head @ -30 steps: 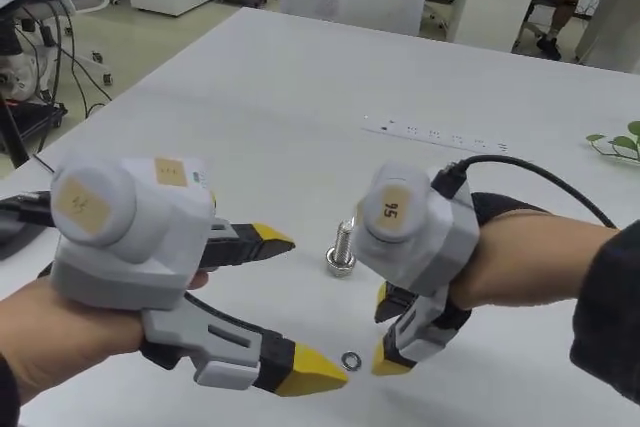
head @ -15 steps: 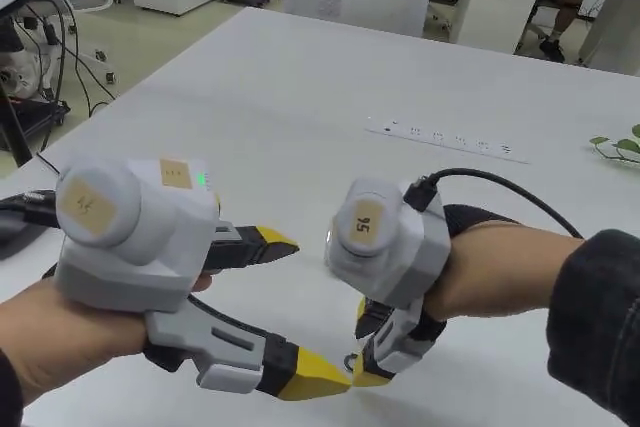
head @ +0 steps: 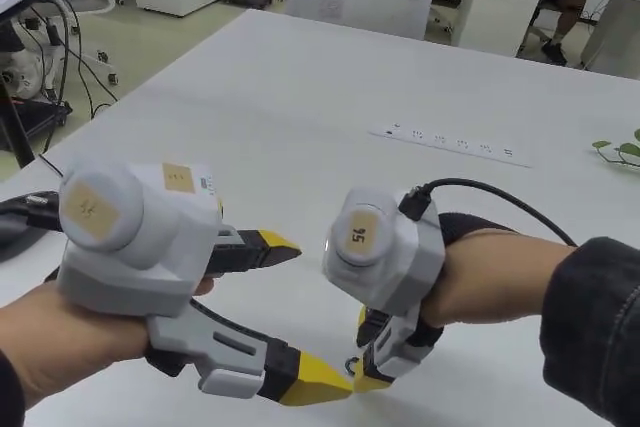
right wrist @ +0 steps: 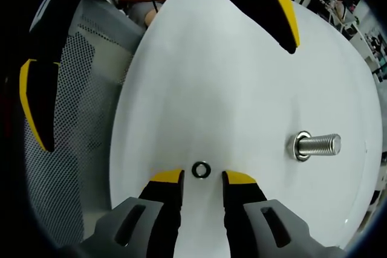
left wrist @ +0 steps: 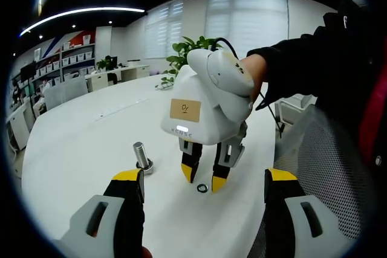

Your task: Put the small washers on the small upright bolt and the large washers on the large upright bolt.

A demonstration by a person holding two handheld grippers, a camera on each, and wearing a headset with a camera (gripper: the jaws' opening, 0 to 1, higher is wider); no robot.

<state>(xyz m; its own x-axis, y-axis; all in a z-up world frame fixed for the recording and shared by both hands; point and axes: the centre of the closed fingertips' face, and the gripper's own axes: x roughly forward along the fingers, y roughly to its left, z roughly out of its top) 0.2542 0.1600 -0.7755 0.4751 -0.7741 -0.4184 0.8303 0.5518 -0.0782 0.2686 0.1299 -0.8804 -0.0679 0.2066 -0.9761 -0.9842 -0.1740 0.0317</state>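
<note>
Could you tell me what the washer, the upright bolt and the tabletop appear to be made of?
The washer looks like dark metal: a thin ring with a dull sheen, though it is too small to be sure. The bolt looks like bright steel, perhaps plated: silvery, threaded, with sharp highlights. The tabletop seems to be matte white laminate or painted board: smooth, no grain.

Your left gripper [head: 305, 315] and right gripper [head: 365, 352] are pale grey, blocky shells with round caps and black fingers [head: 315, 379] tipped yellow. A tan numbered sticker [head: 358, 234] and a black cable [head: 480, 192] mark the right one. Your right sleeve [head: 595, 327] is dark.
</note>
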